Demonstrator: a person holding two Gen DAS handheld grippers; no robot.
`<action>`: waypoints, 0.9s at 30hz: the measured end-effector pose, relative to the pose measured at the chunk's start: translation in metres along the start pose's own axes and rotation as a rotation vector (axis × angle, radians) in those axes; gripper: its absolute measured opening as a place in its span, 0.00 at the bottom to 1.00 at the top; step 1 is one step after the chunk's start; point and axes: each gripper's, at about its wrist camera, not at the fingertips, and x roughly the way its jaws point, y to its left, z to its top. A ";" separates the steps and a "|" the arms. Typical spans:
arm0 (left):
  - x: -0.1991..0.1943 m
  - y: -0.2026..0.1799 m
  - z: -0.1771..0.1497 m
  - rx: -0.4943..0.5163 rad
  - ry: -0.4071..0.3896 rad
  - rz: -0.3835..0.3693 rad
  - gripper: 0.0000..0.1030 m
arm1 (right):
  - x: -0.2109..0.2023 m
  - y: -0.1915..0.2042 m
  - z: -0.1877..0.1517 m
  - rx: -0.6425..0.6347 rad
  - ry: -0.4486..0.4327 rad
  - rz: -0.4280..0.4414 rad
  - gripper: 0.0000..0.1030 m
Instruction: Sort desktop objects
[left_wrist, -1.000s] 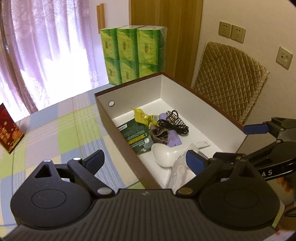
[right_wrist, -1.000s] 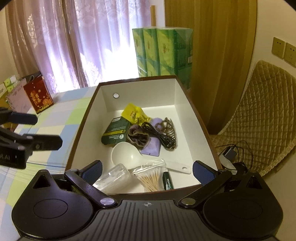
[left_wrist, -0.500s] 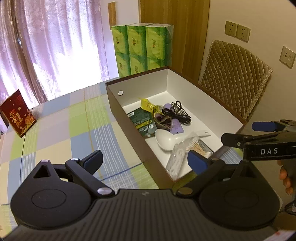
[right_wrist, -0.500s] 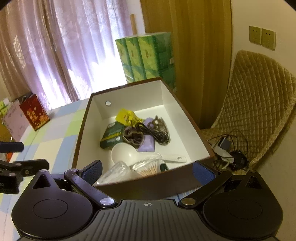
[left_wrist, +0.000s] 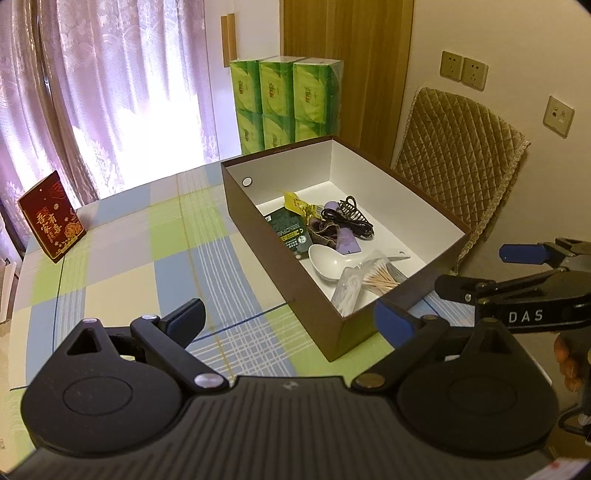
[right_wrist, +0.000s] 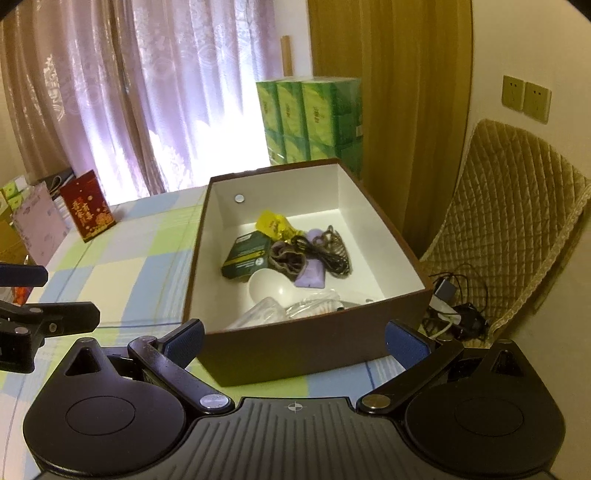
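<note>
Brown outside and white inside on the open cardboard box (left_wrist: 280, 236), pastel green, blue and cream checks across the tablecloth (left_wrist: 147, 251), gold print on the upright red card (left_wrist: 51, 221), bright green over the stacked tissue packs (right_wrist: 314, 110).

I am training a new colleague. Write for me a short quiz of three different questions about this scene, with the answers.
1. True or false: the white spoon lies inside the brown box.
2. What does the left gripper hold?
A) the spoon
B) nothing
C) the red card
3. Fill in: the red card stands on the ___ tablecloth.

Key: 1 true; 2 B, and the right gripper is open and empty too; 3 checked.
</note>
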 end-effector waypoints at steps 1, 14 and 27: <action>-0.003 0.001 -0.002 0.000 -0.001 -0.002 0.94 | -0.002 0.003 -0.001 -0.001 -0.001 -0.001 0.98; -0.036 0.009 -0.024 0.015 -0.015 -0.022 0.94 | -0.030 0.037 -0.024 -0.026 0.004 -0.016 0.98; -0.055 0.012 -0.043 0.026 -0.020 -0.026 0.94 | -0.050 0.058 -0.041 -0.047 0.004 -0.045 0.98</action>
